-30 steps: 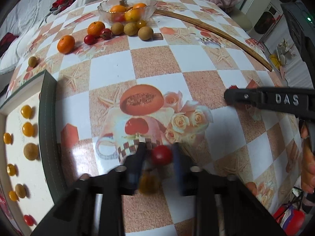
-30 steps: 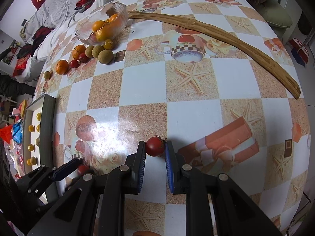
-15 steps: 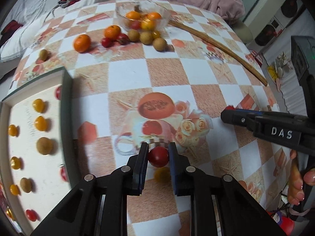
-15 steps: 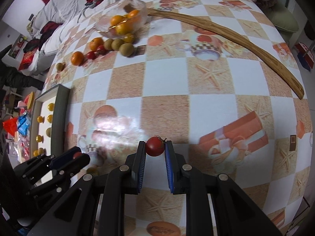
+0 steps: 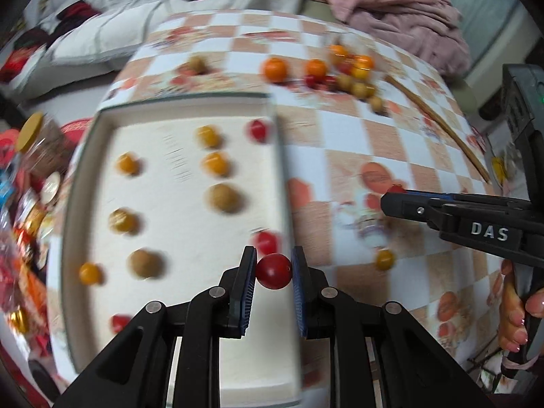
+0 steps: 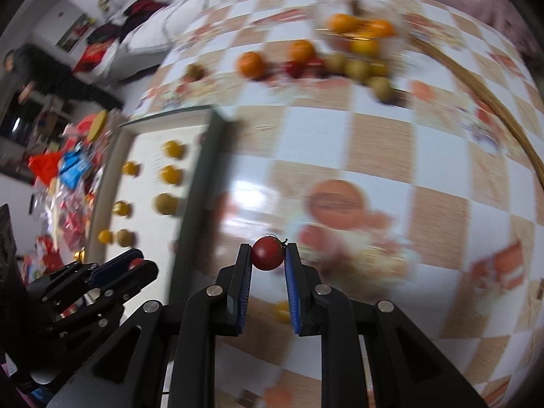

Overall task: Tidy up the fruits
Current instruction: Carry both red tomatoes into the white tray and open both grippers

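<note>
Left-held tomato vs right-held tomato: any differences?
The left gripper holds its tomato above the white tray's right edge; the right gripper's tomato is above the checkered tablecloth. The right tomato shows a stem; the left shows none. Both are small, red, and clamped between the blue-padded jaws.

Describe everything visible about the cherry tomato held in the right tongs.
The cherry tomato is small, round and deep red, with smooth glossy skin and a dark dried stem stub at its upper right. It sits pinched between the blue-padded tips of the right tongs, which are shut on it, touching both pads. It is held above the checkered tablecloth, right of the tray.
</note>
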`<state>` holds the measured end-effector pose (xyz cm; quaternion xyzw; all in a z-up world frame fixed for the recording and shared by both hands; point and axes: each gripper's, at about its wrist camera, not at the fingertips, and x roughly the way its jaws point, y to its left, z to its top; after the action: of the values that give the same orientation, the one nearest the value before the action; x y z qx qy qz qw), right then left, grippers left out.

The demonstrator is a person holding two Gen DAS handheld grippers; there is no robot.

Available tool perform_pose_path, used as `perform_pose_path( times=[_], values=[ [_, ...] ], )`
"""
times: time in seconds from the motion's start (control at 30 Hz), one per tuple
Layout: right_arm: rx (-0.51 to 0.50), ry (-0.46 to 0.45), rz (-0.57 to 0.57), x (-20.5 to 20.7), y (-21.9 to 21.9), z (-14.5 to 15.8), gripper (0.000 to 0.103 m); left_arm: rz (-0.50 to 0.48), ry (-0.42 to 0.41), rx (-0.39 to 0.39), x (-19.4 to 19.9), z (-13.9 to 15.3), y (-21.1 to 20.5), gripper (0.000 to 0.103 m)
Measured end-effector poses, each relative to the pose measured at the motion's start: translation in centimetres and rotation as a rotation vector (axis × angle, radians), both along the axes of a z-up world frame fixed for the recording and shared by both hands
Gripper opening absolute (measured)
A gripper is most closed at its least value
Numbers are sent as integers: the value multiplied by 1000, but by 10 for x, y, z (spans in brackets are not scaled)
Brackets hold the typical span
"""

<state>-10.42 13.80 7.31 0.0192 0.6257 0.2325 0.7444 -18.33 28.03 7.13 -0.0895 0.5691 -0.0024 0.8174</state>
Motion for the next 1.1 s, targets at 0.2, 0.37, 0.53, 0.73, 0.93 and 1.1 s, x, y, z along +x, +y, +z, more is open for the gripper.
perform_pose_path(
  times=[0.2, 0.37, 0.53, 0.73, 0.93, 1.1],
  values=[
    [19, 12, 121, -8, 59, -3, 21, 104, 19, 14, -18, -11, 43, 22],
    [13, 30, 192, -13, 92, -11, 23, 129, 53, 18, -30, -25, 54, 22],
    [-13, 3, 230, -9, 110, -9, 23, 139, 83, 25, -39, -37, 54, 22],
    [-15, -9, 264, -11, 123, -4, 23, 150, 90, 39, -46, -41, 58, 22],
    [-52, 24, 343, -14, 152, -24, 23, 146, 95, 57, -45, -44, 57, 22],
    [-104, 60, 365, -13, 162, -39, 27, 132, 111, 74, -44, -44, 55, 23]
  ],
)
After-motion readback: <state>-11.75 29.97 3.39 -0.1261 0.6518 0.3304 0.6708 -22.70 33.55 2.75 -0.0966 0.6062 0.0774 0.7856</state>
